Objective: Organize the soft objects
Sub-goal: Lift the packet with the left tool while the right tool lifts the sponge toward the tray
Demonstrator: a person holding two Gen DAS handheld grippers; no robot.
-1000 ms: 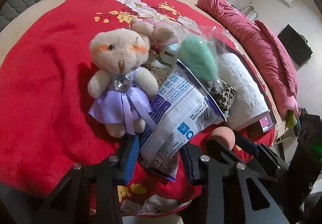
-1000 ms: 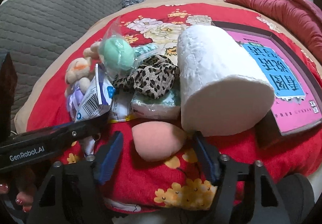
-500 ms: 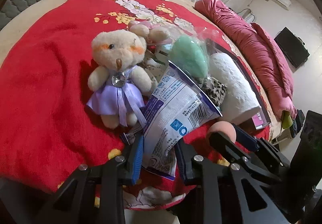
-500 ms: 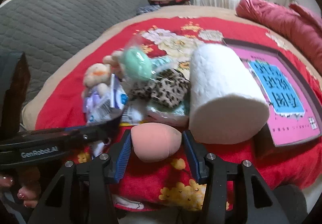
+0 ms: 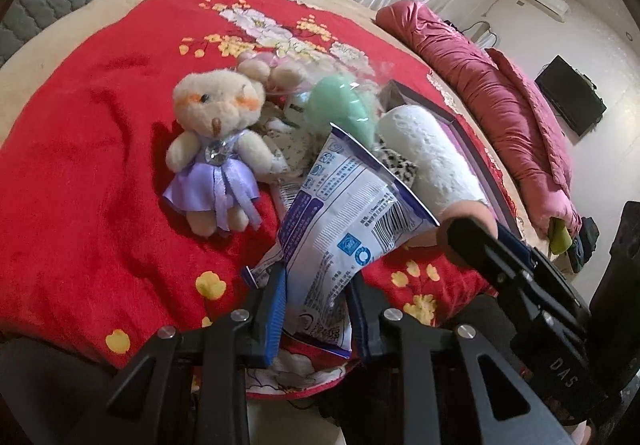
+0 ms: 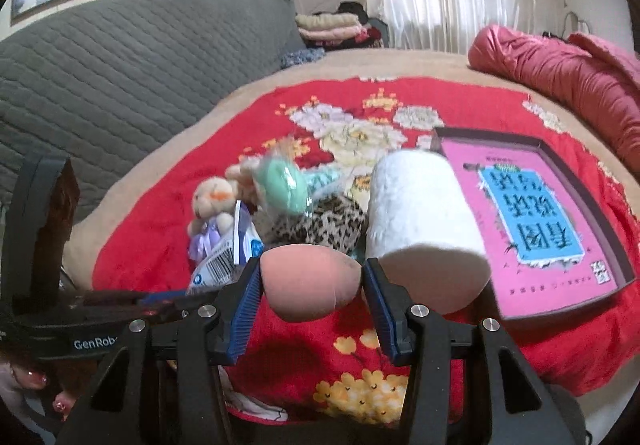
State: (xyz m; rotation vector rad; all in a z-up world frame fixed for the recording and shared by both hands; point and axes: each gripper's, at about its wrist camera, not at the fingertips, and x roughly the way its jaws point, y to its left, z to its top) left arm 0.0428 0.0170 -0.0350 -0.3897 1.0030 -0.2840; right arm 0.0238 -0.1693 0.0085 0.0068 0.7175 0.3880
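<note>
My left gripper (image 5: 318,303) is shut on the lower end of a white and blue plastic packet (image 5: 344,229), which slants up off the red blanket. My right gripper (image 6: 310,291) is shut on a peach egg-shaped sponge (image 6: 310,281), held above the blanket; the same sponge (image 5: 470,211) peeks out behind the right gripper's arm in the left wrist view. A cream teddy bear in a lilac dress (image 5: 218,149) lies left of the packet. Behind it are a bagged green sponge (image 5: 340,109), a leopard-print cloth (image 6: 320,223) and a white paper roll (image 6: 424,217).
An open box with a pink and blue printed sheet (image 6: 536,221) lies right of the roll. A rolled crimson quilt (image 5: 504,113) runs along the bed's far side. A grey quilted headboard (image 6: 120,77) stands at the left. The blanket's near edge (image 5: 300,377) is just below the grippers.
My right gripper closed on the peach sponge and lifted it off the blanket. My left gripper closed on the packet's lower end and raised it a little.
</note>
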